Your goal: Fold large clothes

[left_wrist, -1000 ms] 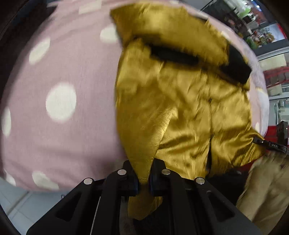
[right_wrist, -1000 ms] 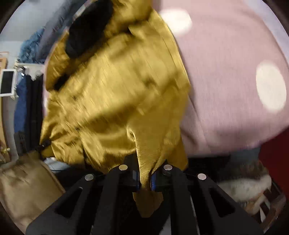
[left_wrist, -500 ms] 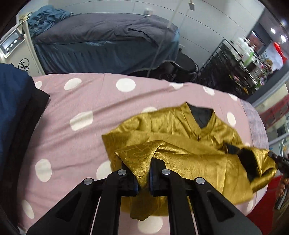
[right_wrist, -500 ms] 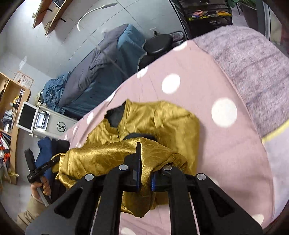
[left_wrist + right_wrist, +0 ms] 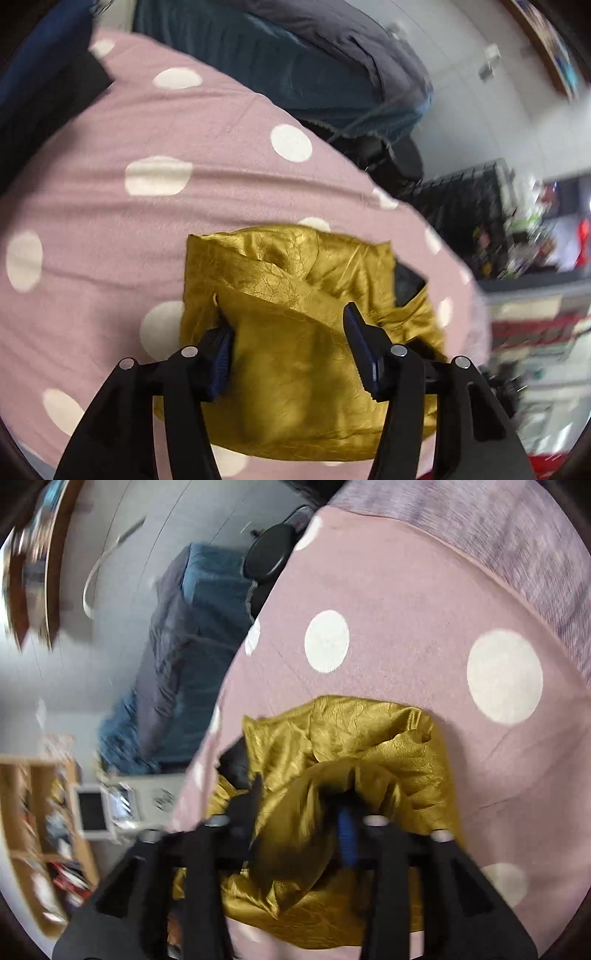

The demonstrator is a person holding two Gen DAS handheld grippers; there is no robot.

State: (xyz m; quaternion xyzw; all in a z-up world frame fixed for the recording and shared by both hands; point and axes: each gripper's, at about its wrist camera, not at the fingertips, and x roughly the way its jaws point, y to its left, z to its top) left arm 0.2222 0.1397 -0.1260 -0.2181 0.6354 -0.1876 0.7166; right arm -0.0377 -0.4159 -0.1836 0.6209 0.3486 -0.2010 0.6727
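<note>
Crinkled gold satin garment folded on pink polka-dot bedspread | left gripper jaws spread, nothing held | right gripper likewise spread, blurred | lift clear without snagging; then flatten bulges.

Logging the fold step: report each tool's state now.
Left tool: open, over the shiny gold satin garment, holding nothing.
Right tool: open, gold garment between its fingers, not pinched.

A crumpled gold satin garment is lying on the pink white-dotted bedspread, with a grey-blue covered bed standing behind it.
</note>
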